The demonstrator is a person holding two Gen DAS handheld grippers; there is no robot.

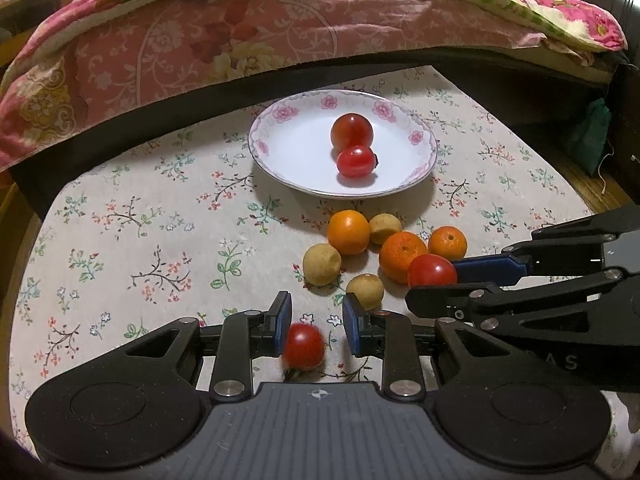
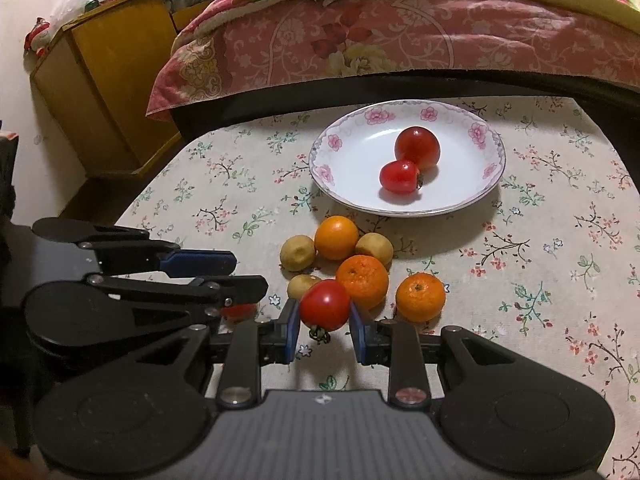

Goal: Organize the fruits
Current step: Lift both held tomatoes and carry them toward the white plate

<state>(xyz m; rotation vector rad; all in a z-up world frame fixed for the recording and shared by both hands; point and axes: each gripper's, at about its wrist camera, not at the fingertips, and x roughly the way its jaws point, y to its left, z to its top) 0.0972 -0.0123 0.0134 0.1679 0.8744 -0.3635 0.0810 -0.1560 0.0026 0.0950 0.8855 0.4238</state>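
My left gripper (image 1: 316, 320) is shut on a small red tomato (image 1: 304, 346), which looks blurred and hangs low against the left pad; contact with the right pad is unclear. My right gripper (image 2: 325, 316) is shut on another red tomato (image 2: 324, 306), with both blue pads pressing its sides. The two grippers stand side by side just above the floral tablecloth. Beyond them lie three oranges (image 2: 362, 280) and three small tan fruits (image 2: 298, 253) in a loose cluster. Farther back, a white plate (image 2: 332, 152) with pink flowers holds two red tomatoes (image 2: 417, 148).
A bed with a pink floral quilt (image 1: 240, 40) and a dark frame runs along the table's far side. A yellow wooden cabinet (image 2: 100, 80) stands at the far left. A green bag (image 1: 590, 136) hangs off the table's right.
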